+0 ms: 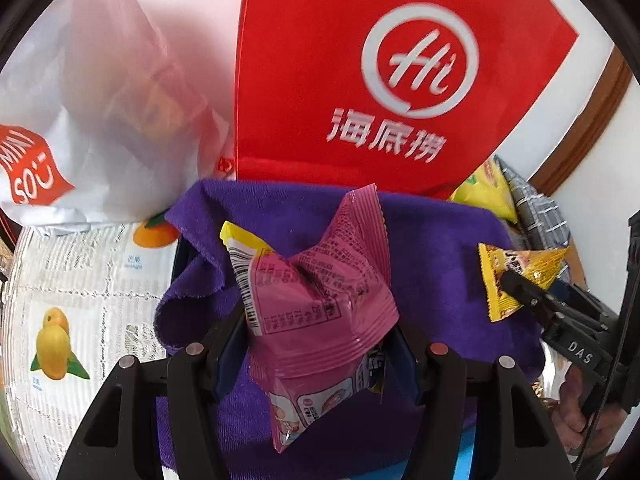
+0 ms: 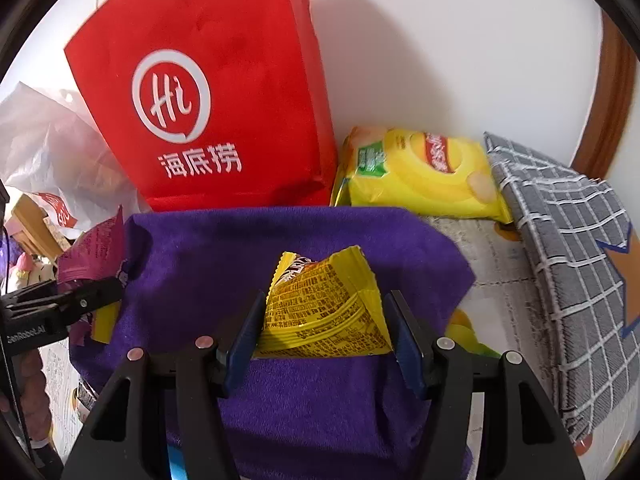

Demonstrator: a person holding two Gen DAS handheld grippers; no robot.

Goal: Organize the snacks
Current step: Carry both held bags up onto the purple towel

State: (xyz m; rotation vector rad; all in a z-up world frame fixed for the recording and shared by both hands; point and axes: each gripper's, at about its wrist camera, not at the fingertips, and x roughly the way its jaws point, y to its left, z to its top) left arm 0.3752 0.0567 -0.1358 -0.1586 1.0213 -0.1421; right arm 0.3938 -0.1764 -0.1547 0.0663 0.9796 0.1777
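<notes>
1. Now both claws carry a snack above the purple cloth (image 2: 304, 240), so I judge the step in hand is the transport of two packets to the place where they will be put

2. In the left wrist view the left claw (image 1: 320, 344) is clenched on the pink packet (image 1: 320, 304); the packet stands up between the blue pads and its upper corner points to 12 o'clock, with a yellow end showing at about 10 o'clock

3. In the right wrist view the right claw (image 2: 324, 328) is clenched on the small yellow packet (image 2: 324, 308), which sits between the fingers and leans a little toward 12 o'clock

4. From the left wrist view the other claw with its yellow packet is at 3 o'clock; from the right wrist view the pink packet is at 9 o'clock, so the two are side by side but apart

5. Behind the cloth, the red bag (image 2: 224, 92) stands at 11 o'clock in the right view, the yellow chips bag (image 2: 424, 172) lies at 1 o'clock, and a white plastic bag (image 1: 100, 100) is at 10 o'clock in the left view

6. Next, I think each claw must move over one container or group and then release; which place is meant I cannot tell, and the thin packets may slip or catch on the cloth
</notes>
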